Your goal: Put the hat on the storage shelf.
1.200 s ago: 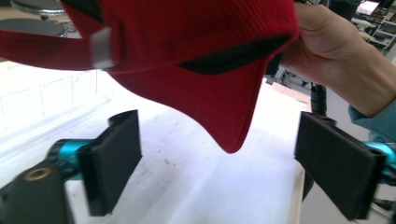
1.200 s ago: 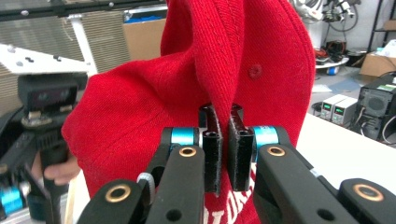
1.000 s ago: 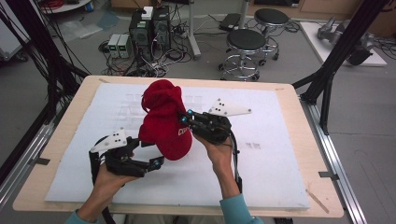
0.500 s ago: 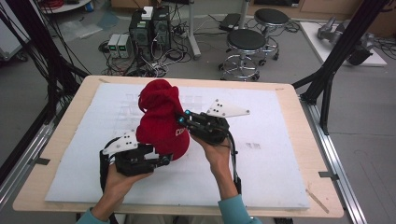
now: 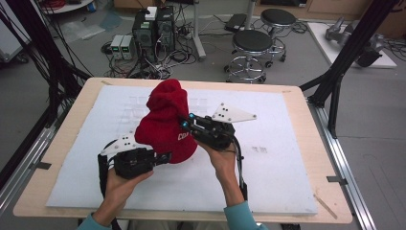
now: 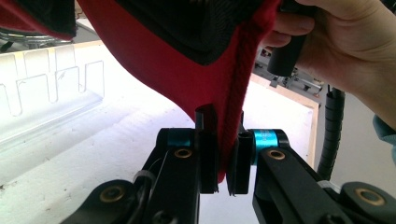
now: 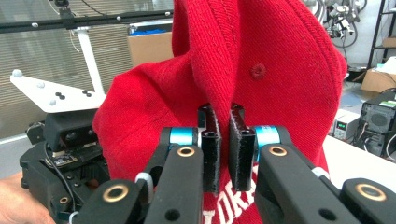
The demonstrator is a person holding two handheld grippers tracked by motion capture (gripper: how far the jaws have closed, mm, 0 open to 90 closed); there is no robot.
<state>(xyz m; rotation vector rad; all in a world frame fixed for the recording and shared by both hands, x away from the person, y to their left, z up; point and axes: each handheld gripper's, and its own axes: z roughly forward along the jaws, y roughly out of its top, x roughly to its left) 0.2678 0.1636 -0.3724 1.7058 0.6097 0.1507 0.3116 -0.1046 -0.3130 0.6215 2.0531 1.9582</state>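
A red cap (image 5: 165,122) with white lettering hangs above the white mat, held between both grippers. My left gripper (image 5: 163,157) is at the cap's lower left. Its jaws have just been closing and now pinch the cap's rim (image 6: 233,116) between the pads of the left gripper (image 6: 223,142). The cap's dark lining (image 6: 196,28) shows above them. My right gripper (image 5: 186,123) comes in from the right, and the right gripper (image 7: 222,119) is shut on a fold of the cap's crown (image 7: 280,70). The left gripper's body (image 7: 60,154) shows beyond the cap.
A white foam mat (image 5: 268,182) covers most of the wooden table (image 5: 330,201). Black frame legs (image 5: 335,86) stand at the table's right and left sides. Two stools (image 5: 251,45) and computer boxes (image 5: 153,28) sit on the floor beyond the far edge.
The left gripper edged in under the cap and its jaws closed on the cap's lower rim. The right gripper and the cap have stayed about where they were.
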